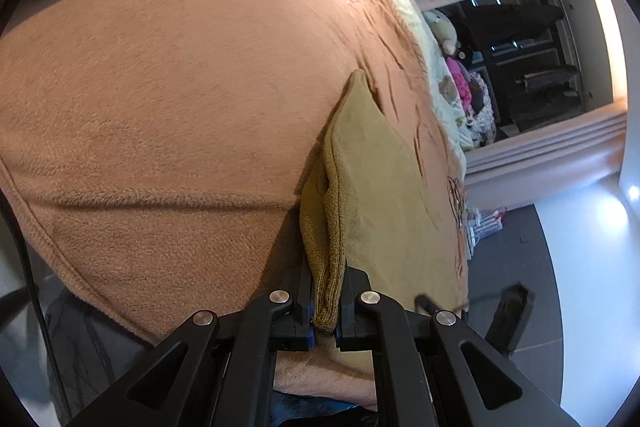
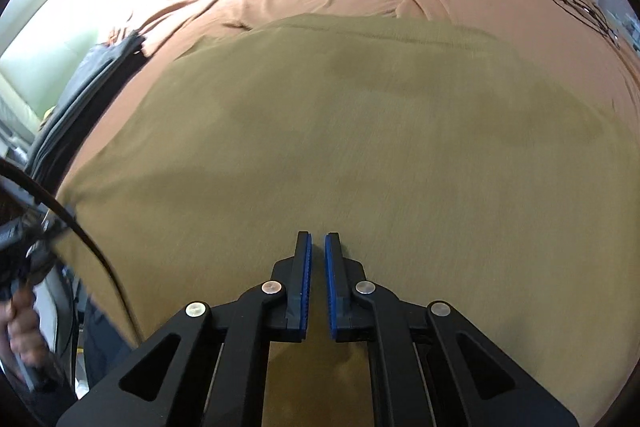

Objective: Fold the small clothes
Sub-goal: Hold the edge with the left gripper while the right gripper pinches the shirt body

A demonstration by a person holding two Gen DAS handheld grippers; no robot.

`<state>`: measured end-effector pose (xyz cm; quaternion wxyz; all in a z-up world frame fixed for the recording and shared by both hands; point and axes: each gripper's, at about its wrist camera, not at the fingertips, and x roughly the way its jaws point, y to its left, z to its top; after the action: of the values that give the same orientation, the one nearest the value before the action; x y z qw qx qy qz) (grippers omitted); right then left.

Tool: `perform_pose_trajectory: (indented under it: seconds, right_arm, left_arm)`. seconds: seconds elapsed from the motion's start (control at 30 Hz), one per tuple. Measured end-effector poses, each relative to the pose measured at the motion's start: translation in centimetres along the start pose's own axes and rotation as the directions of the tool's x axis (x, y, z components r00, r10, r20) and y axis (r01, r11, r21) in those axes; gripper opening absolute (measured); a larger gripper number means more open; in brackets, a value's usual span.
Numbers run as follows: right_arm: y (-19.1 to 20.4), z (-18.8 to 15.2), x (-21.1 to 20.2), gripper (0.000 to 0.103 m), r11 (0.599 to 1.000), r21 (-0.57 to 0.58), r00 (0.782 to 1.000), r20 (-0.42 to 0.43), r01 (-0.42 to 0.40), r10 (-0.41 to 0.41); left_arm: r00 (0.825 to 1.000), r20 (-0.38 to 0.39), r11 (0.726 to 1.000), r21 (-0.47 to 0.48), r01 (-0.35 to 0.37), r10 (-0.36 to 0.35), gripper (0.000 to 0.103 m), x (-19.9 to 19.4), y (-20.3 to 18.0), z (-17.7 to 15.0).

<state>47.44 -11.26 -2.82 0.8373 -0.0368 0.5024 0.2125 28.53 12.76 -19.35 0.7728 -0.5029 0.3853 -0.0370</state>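
Meanwhile, the left gripper (image 1: 326, 301) is clamping a bunched edge of the olive-brown cloth (image 2: 340, 155), which is lying spread across the orange blanket (image 1: 160, 107) on the bed. Over the middle of that cloth, the right gripper (image 2: 318, 267) is hovering with its jaws nearly closed and nothing pinched between the blue pads (image 2: 306, 279). At the blanket's far left edge, a stack of grey clothes (image 2: 80, 95) is sitting well apart from the cloth.

The left gripper (image 1: 326, 291) was clamped on a cloth fold; the right gripper (image 2: 318, 247) pointed steeply down, jaws nearly together, holding nothing.
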Motion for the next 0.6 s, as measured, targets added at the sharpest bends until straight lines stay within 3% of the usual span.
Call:
perform_pose_trajectory:
  seconds: [0.37,0.6]
  right_arm:
    - [-1.9,7.9,5.3,0.003,0.997,0.026,0.997,-0.029,0.066,-0.065]
    - [-3.3,10.9,7.5,0.003,0.993,0.034,0.993,-0.035,0.112,-0.111]
  left_arm:
    - [1.0,-0.015,0.996,-0.079,-0.026,0.025,0.006,0.8,1.5,0.0]
    - [0.999,-0.013,0.995,-0.097,-0.038,0.037,0.006,0.9,1.6,-0.1]
